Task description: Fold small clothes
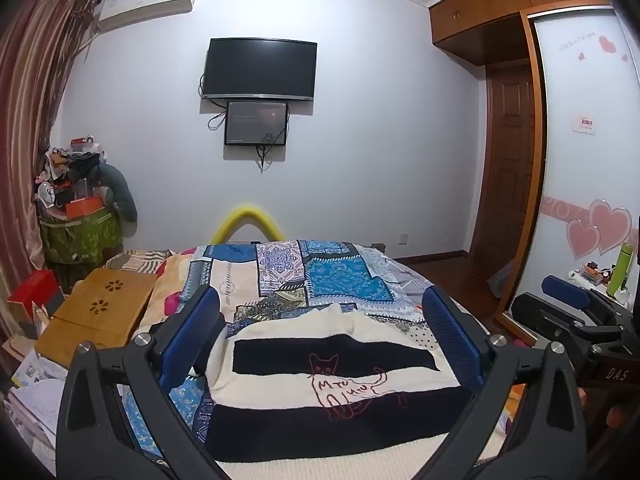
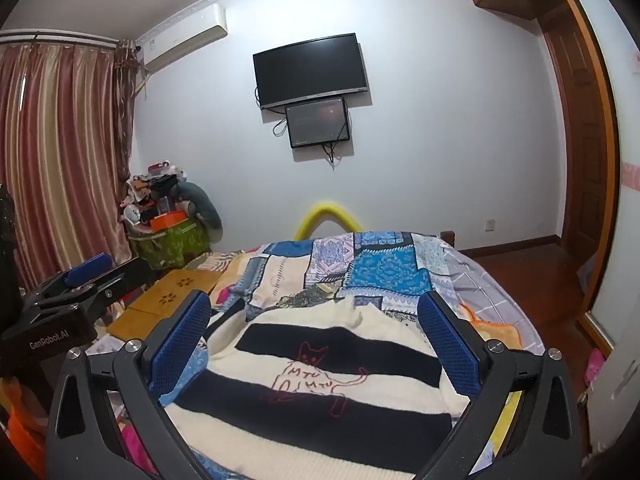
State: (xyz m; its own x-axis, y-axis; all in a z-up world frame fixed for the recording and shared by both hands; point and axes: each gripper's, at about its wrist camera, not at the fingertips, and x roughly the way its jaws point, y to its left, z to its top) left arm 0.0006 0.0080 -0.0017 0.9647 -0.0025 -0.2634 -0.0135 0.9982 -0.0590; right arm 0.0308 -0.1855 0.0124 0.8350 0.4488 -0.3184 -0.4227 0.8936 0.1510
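Note:
A small cream and navy striped sweater with a red outline cat drawn on it lies folded on the patchwork bedspread. It also shows in the right wrist view. My left gripper is open and empty, held above the sweater with its blue pads to either side. My right gripper is open and empty too, above the same sweater. The right gripper shows at the right edge of the left wrist view, and the left gripper at the left edge of the right wrist view.
A wooden lap table lies at the bed's left, with boxes and papers beside it. A heaped green hamper stands by the curtain. A TV hangs on the far wall. A wardrobe and door are on the right.

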